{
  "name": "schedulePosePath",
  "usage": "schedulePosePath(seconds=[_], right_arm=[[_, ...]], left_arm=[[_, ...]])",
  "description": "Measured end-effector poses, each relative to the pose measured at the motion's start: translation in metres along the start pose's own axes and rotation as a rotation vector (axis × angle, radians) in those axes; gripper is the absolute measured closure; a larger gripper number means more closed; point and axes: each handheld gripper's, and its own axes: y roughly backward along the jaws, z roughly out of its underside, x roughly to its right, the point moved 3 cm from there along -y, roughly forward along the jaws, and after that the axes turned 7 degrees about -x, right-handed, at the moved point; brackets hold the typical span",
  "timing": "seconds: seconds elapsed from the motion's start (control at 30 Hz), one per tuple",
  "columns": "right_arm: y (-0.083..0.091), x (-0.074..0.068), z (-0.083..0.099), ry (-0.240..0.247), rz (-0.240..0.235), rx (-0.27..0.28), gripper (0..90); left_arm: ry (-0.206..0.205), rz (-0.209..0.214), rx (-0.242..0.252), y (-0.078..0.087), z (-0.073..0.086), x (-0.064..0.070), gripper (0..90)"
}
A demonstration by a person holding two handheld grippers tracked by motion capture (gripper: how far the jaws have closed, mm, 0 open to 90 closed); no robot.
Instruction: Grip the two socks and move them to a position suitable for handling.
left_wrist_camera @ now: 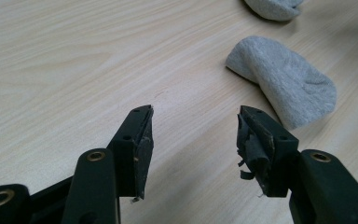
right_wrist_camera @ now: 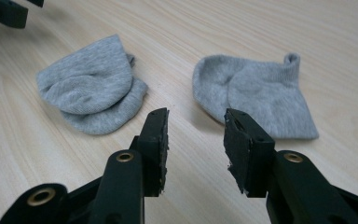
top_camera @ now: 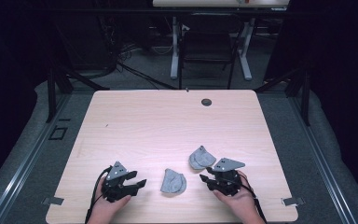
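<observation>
Jaws of both grippers, left gripper [top_camera: 137,179] and right gripper [top_camera: 205,173], gape empty, seemingly clear of the grey socks [top_camera: 173,181].

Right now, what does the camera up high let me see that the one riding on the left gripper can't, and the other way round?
The high view alone takes in the whole table, both hands, the right gripper, a dark chair behind and the floor. The left gripper view alone shows, close up, the frayed, peeling pad on one jaw of the left gripper, which stands open. Both show the wooden tabletop and the two grey socks: the near sock whole, the far sock partly.
</observation>
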Motion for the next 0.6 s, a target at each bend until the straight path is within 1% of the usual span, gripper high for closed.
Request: schedulePosePath(seconds=[0.07,0.1,0.13,0.23,0.3,0.37,0.43,0.47,0.5,0.57,0.6], right_arm=[[-0.003,0.003,0.003,-0.027,0.005,0.002,55.2],[-0.003,0.003,0.003,-0.027,0.005,0.002,55.2],[-0.007,0.002,0.005,-0.029,0.018,-0.021,52.5],[-0.012,0.0,0.007,-0.01,0.038,-0.036,51.4],[-0.015,-0.002,0.007,-0.001,0.038,-0.054,51.0],[-0.018,-0.004,0.007,0.014,0.055,-0.069,50.1],[-0.02,-0.007,0.007,0.014,0.046,-0.068,50.5],[-0.02,-0.007,0.007,0.02,0.051,-0.062,50.9],[-0.019,-0.008,0.007,0.025,0.048,-0.069,51.3],[-0.018,-0.009,0.006,0.025,0.049,-0.066,52.5],[-0.018,-0.009,0.006,0.021,0.047,-0.062,53.0]], left_arm=[[-0.006,-0.003,-0.001,-0.002,0.0,0.001,46.1],[-0.006,-0.003,-0.001,-0.002,0.0,0.001,46.1],[-0.014,0.0,-0.012,-0.004,0.0,0.002,46.2],[-0.017,-0.001,-0.022,-0.006,0.0,0.003,46.3],[-0.02,0.002,-0.026,-0.007,0.0,0.003,46.7],[-0.023,-0.001,-0.026,-0.007,0.0,0.004,47.1],[-0.023,0.002,-0.026,-0.007,0.0,0.005,47.6],[-0.03,0.0,-0.029,-0.007,0.0,0.006,48.0],[-0.029,-0.004,-0.029,-0.008,0.0,0.006,48.4],[-0.027,-0.004,-0.03,-0.008,0.0,0.007,49.3],[-0.032,0.002,-0.034,-0.008,-0.001,0.007,49.9]])
